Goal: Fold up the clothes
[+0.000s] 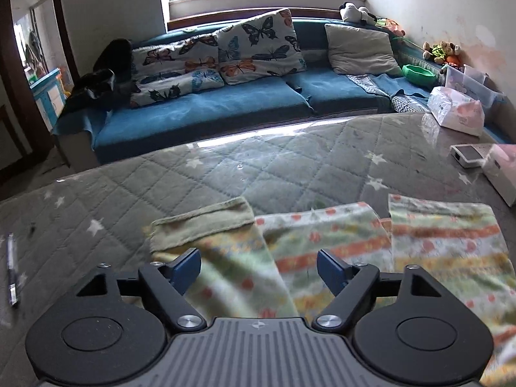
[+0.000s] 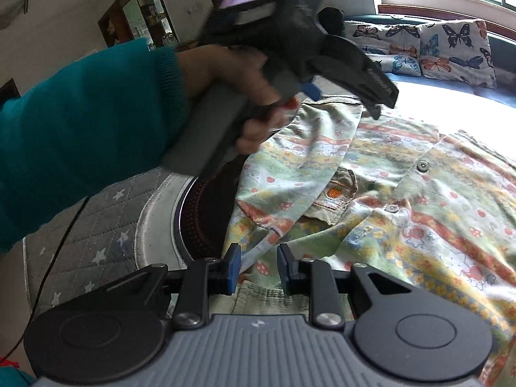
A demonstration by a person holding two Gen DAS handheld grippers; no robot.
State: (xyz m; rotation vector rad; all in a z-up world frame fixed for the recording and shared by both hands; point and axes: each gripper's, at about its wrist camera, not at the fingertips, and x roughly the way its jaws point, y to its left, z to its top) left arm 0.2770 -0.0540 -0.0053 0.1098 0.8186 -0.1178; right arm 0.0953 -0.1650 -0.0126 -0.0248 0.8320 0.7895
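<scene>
Quilted star-print table cover (image 1: 225,174) carries a striped baby shirt (image 2: 403,200); left gripper (image 1: 258,267) hovers spread wide above it, right gripper (image 2: 256,266) narrowed, grasping nothing

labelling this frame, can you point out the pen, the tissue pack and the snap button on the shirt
pen (image 1: 11,269): left wrist view, middle of its barrel
tissue pack (image 1: 456,109): left wrist view, its top face
snap button (image 2: 422,166): right wrist view, centre of the upper snap on the shirt placket
</scene>
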